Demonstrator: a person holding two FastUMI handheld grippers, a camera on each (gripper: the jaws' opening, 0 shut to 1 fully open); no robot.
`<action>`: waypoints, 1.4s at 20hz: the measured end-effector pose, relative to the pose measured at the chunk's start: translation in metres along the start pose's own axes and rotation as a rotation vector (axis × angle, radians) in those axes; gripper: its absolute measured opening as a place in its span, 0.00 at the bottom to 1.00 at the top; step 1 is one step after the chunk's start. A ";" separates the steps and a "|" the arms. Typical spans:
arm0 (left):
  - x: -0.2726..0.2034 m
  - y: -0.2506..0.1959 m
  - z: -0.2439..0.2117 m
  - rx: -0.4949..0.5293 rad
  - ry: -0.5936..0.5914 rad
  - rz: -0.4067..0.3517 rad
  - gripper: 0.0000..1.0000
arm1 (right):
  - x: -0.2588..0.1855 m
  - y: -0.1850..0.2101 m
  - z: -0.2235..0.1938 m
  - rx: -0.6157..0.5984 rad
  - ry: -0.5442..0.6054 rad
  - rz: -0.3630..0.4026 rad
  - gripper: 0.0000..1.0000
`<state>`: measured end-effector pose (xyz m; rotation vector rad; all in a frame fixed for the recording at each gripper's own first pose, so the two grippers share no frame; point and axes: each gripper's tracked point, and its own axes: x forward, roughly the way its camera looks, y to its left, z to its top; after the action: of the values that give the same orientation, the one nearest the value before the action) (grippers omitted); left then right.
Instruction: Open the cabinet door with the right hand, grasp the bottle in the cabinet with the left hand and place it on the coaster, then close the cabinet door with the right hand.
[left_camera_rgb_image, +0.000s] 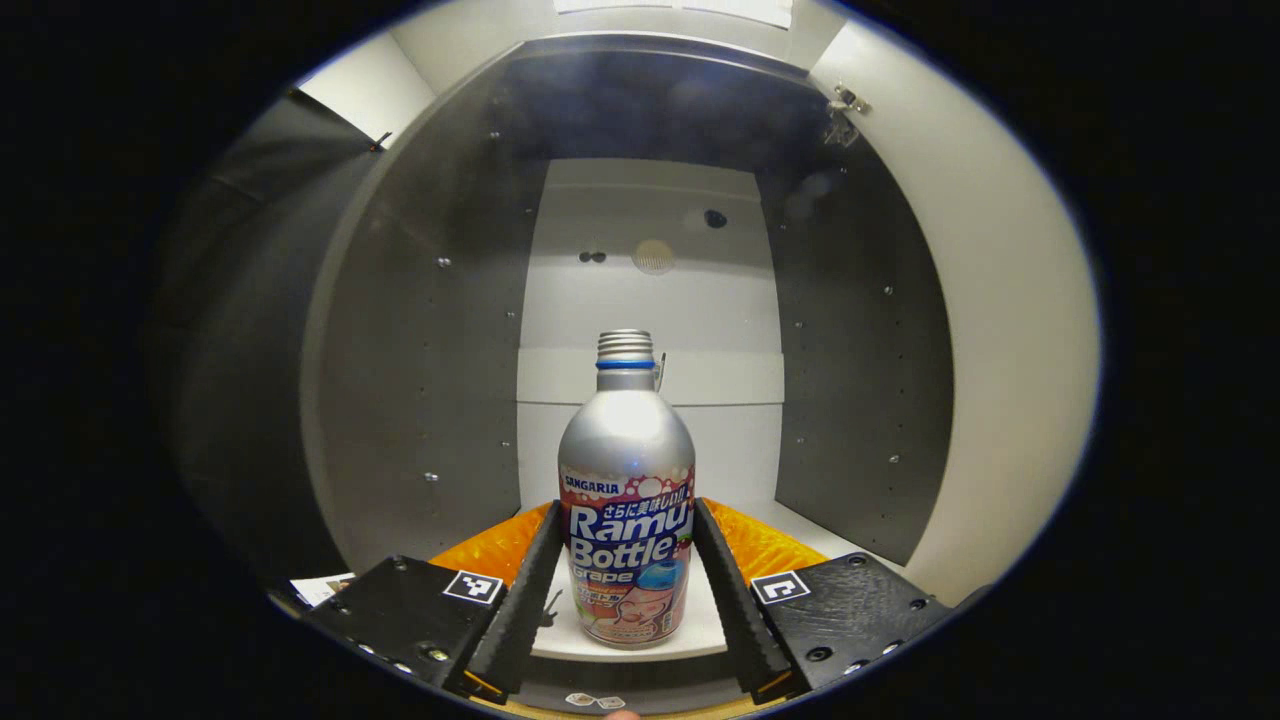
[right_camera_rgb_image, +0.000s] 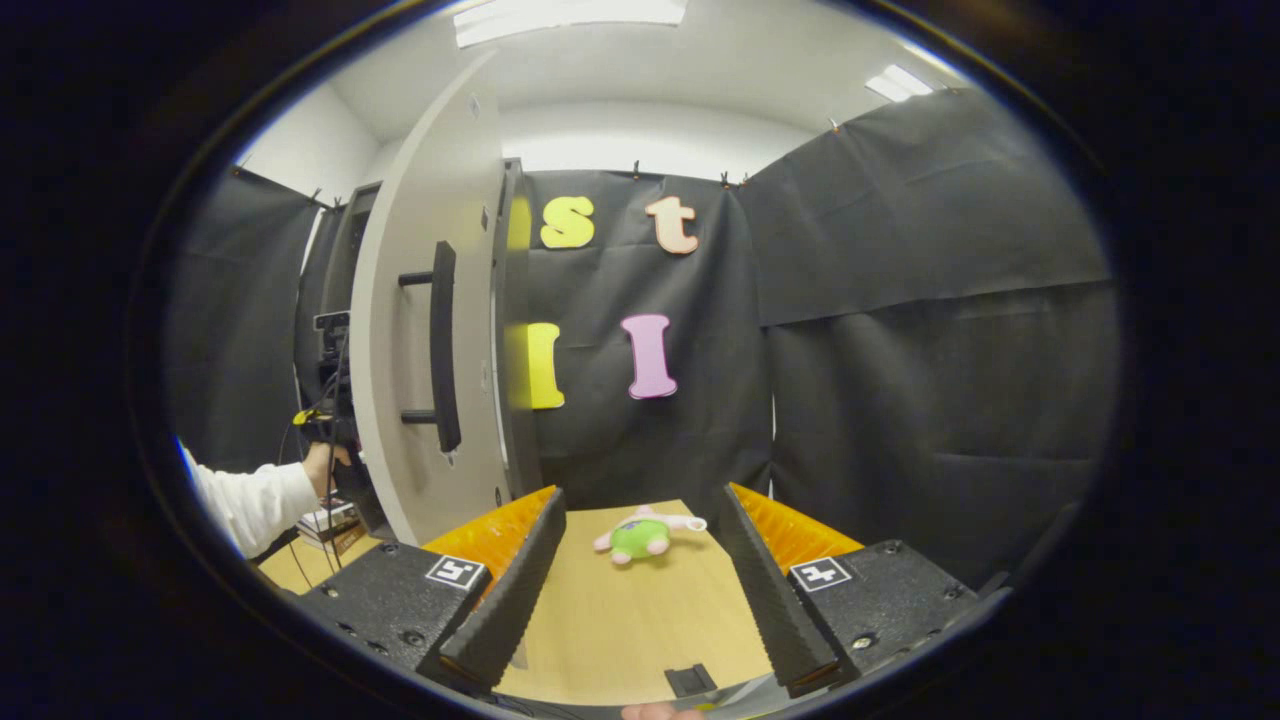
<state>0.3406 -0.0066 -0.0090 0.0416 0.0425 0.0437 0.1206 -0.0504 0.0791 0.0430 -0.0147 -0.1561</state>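
A silver bottle (left_camera_rgb_image: 626, 500) with a bright label and a blue neck ring stands upright on the white shelf (left_camera_rgb_image: 705, 625) inside the open cabinet (left_camera_rgb_image: 430, 350). My left gripper (left_camera_rgb_image: 627, 508) reaches into the cabinet, and both fingertips (left_camera_rgb_image: 545, 540) touch the bottle's sides at label height. The cabinet door (right_camera_rgb_image: 410, 350) is swung wide open, its dark bar handle (right_camera_rgb_image: 441, 345) facing me in the right gripper view. My right gripper (right_camera_rgb_image: 642, 495) is open over the wooden table (right_camera_rgb_image: 620, 620), apart from the door, nothing between its fingers.
A green and pink plush toy (right_camera_rgb_image: 640, 535) lies on the table ahead of the right gripper. A white sleeve and hand (right_camera_rgb_image: 260, 500) reach behind the door at the left, above stacked books (right_camera_rgb_image: 330, 525). A small dark item (right_camera_rgb_image: 690, 680) sits at the table's near edge.
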 end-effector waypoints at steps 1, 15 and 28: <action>-0.015 0.004 0.004 -0.001 -0.009 -0.003 0.75 | 0.001 0.005 -0.001 0.004 -0.003 0.015 0.96; -0.192 0.093 -0.074 0.118 -0.004 0.173 0.75 | -0.001 0.039 0.005 0.042 -0.030 0.114 0.96; -0.256 0.157 -0.231 0.066 0.143 0.392 0.75 | -0.016 0.049 0.037 -0.011 -0.037 0.058 0.96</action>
<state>0.0686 0.1486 -0.2225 0.1129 0.1780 0.4375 0.1114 -0.0014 0.1178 0.0289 -0.0522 -0.0985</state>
